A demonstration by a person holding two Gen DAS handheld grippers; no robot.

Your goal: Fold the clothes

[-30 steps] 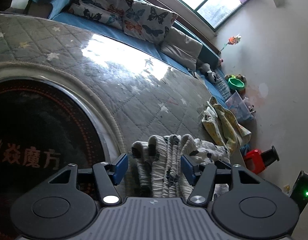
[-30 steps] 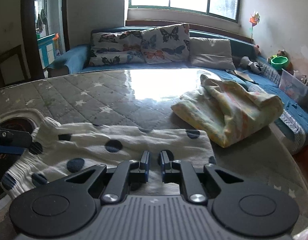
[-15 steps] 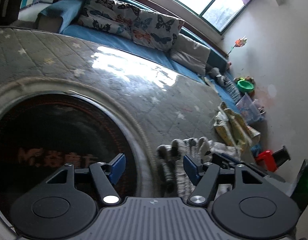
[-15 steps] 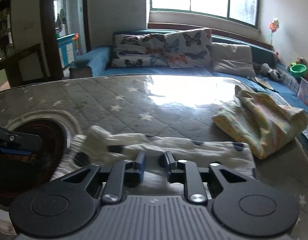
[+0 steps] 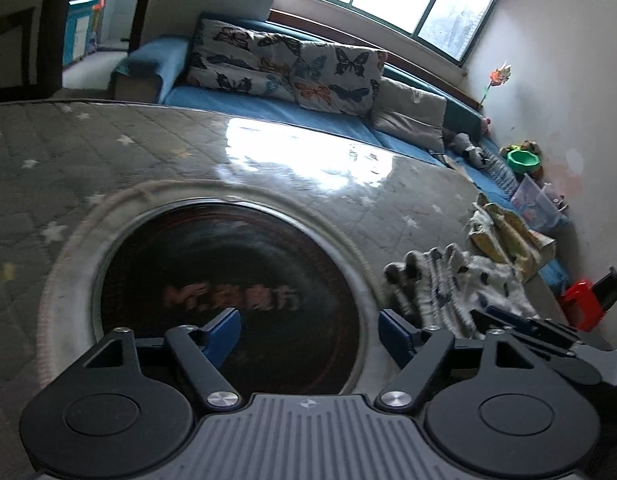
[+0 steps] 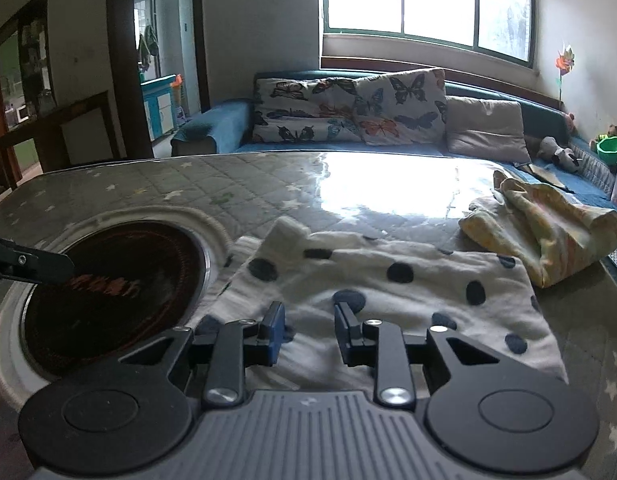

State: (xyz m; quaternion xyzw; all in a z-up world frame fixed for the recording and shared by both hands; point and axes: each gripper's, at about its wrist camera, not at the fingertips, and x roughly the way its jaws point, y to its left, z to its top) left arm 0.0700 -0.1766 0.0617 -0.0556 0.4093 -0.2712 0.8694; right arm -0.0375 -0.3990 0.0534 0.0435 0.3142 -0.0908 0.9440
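The white cotton garment with dark blue polka dots (image 6: 388, 292) lies spread on the grey quilted, star-patterned table cover (image 6: 236, 188), folded into a rough rectangle with one corner sticking up at its far left. It sits just right of the round dark glass hotplate (image 6: 108, 292) sunk into the table, its left edge close to the hotplate's pale rim. From the left wrist view the same garment (image 5: 464, 280) shows as a bunched, ribbed heap to the right of the fingers.

The right gripper (image 6: 309, 334) hangs low over the near edge of the garment, jaws parted to a moderate gap with nothing between them, blue pads facing each other above the cloth. Whether the tips touch the fabric is hard to tell. The left gripper (image 5: 309, 332) is over the hotplate (image 5: 228, 292), jaws spread wide and empty, orange characters blurred on the glass beneath. In the right wrist view one black finger (image 6: 32, 266) of the left gripper pokes in from the left edge, above the hotplate.

Beyond the dotted garment, near the table's right edge, a crumpled pale yellow cloth (image 6: 544, 228) lies in a heap, just beside the garment's far right corner. Behind the table runs a blue sofa (image 6: 408, 148) with butterfly-print cushions (image 6: 348, 108) and a plain grey cushion (image 6: 484, 128), under a bright window (image 6: 424, 0).
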